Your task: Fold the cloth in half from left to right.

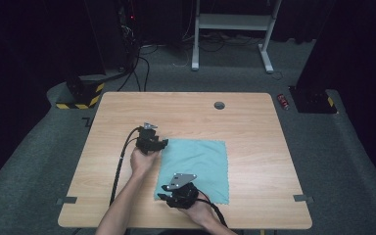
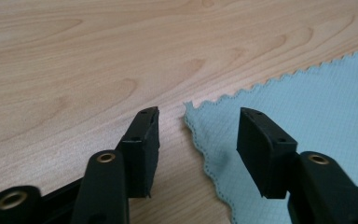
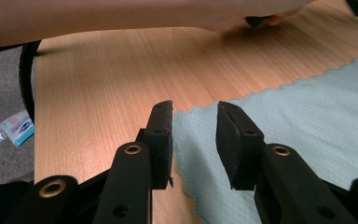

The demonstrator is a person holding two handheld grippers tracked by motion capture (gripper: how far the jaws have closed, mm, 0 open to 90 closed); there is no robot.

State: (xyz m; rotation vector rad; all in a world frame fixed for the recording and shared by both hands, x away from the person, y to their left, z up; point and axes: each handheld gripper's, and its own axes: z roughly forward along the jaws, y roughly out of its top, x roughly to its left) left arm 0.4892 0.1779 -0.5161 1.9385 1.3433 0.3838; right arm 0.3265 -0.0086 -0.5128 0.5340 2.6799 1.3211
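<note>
The cloth [image 1: 196, 169] lies flat on the table [image 1: 254, 127], right of its middle, toward the near edge. The left gripper [image 1: 162, 143] straddles the far left corner and the right gripper [image 1: 164, 197] the near left corner, jaws apart and gripping nothing yet (likely lining up to pinch both for a fold). No containers are in sight.
</note>
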